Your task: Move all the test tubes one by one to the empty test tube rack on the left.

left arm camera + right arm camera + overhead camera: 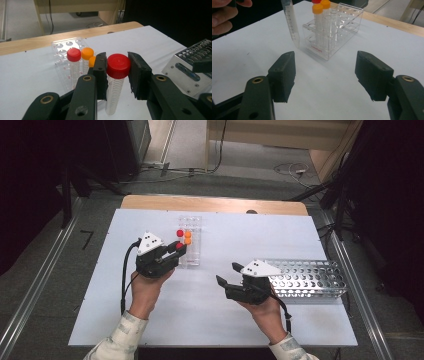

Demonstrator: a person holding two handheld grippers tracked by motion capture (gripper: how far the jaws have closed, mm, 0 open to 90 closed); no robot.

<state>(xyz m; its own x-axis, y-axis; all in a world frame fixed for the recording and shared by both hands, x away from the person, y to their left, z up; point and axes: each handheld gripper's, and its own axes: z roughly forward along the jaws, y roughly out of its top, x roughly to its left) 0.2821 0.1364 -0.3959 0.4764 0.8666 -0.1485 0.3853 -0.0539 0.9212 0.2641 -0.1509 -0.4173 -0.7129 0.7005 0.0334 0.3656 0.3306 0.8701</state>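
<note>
While I hold the tube up at the rack's near side, this is my read of the scene.

Left tongs (117,72): clamped on the red-capped tube (117,82) just under its cap; I carry it upright, its tip off the tabletop (225,320).

Right tongs (329,75): jaws apart with nothing between them, hanging above bare tabletop right of centre.

Tube's place: in the air, just beside the near left corner of the clear rack (190,242), above the white sheet.

Clear rack: far centre of the tabletop, holding 1 red-capped tube (74,65) and 2 orange-capped tubes (87,58) at its near end; the far holes look vacant.

Metal rack (305,279): lies to the right, behind my right hand.

Step in hand: by my judgement, moving the held tube to or from the clear rack; I cannot tell which.

Next move, if seating it: line the tip over a free hole next to the standing tubes, keep it upright, lower straight, then part the left tongs.

Risk: a tilted entry could knock the neighbouring caps.
</note>
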